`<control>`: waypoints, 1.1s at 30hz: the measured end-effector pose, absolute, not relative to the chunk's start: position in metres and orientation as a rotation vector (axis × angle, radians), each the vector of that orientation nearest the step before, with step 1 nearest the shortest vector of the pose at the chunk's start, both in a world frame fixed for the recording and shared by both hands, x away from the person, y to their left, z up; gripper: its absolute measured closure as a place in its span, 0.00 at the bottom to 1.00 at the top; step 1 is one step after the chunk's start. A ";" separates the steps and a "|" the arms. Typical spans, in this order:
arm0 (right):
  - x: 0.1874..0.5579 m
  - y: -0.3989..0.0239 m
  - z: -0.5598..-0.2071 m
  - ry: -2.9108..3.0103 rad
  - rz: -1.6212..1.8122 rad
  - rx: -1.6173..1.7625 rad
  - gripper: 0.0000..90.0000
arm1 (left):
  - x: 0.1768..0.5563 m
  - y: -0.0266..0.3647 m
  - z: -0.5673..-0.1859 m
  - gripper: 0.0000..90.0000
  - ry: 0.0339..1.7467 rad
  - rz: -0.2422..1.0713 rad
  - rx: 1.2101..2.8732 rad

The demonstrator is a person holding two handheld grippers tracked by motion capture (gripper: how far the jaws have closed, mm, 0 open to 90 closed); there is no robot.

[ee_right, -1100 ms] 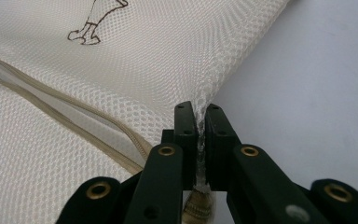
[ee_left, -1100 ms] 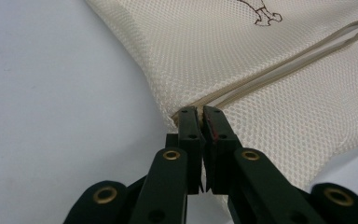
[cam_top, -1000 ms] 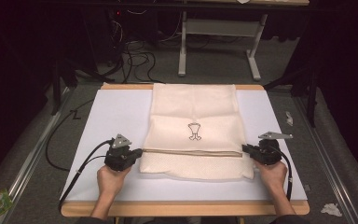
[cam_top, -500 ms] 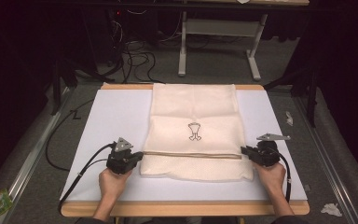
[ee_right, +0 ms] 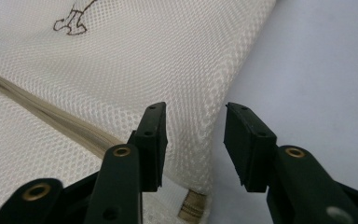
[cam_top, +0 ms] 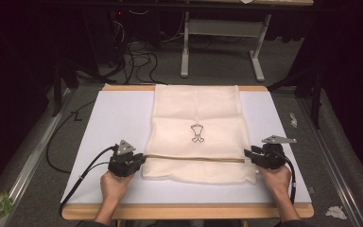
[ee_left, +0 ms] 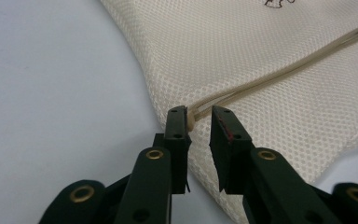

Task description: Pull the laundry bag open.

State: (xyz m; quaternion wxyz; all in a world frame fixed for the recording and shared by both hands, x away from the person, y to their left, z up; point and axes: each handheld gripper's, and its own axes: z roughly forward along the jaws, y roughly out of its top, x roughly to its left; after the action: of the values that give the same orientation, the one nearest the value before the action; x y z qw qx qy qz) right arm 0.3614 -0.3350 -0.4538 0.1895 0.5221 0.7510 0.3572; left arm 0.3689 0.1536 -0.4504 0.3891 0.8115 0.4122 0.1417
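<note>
The mesh bag (cam_top: 198, 135) lies flat on the bench (cam_top: 118, 118) between my two claws. My left claw (ee_left: 199, 122) has just been opening, its jaws slightly apart around the bag's cord end (ee_left: 191, 120). My right claw (ee_right: 195, 140) has just been opening too, wider, straddling the bag's edge without pressing. Beyond both claws sits the bag's small printed figure (cam_top: 196, 133).
</note>
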 end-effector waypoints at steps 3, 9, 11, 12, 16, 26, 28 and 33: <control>0.360 -0.338 -0.448 2.080 1.028 1.447 0.63 | 0.368 0.157 -0.445 0.78 1.047 0.386 2.035; 0.355 -0.344 -0.435 2.019 1.087 1.436 0.62 | 0.371 0.168 -0.434 0.68 1.074 0.411 1.977; 0.353 -0.346 -0.432 2.009 1.098 1.433 0.62 | 0.370 0.172 -0.429 0.66 1.077 0.433 1.957; 0.352 -0.348 -0.430 1.999 1.107 1.427 0.62 | 0.370 0.174 -0.428 0.65 1.073 0.442 1.957; 0.349 -0.355 -0.425 1.960 1.136 1.430 0.61 | 0.368 0.179 -0.423 0.63 1.075 0.458 1.925; 0.338 -0.378 -0.417 1.851 1.191 1.444 0.60 | 0.367 0.195 -0.419 0.60 1.107 0.488 1.865; 0.336 -0.382 -0.417 1.832 1.197 1.453 0.60 | 0.366 0.198 -0.419 0.59 1.113 0.491 1.857; 0.331 -0.392 -0.418 1.797 1.202 1.474 0.60 | 0.366 0.207 -0.419 0.58 1.133 0.505 1.841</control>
State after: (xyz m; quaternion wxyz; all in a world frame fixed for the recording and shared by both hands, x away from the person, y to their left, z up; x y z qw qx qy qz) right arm 0.3308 -0.3925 -0.4180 0.2596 0.5441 0.6632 0.4437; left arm 0.3659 0.2074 -0.4193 0.4446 0.7428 0.4572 0.2036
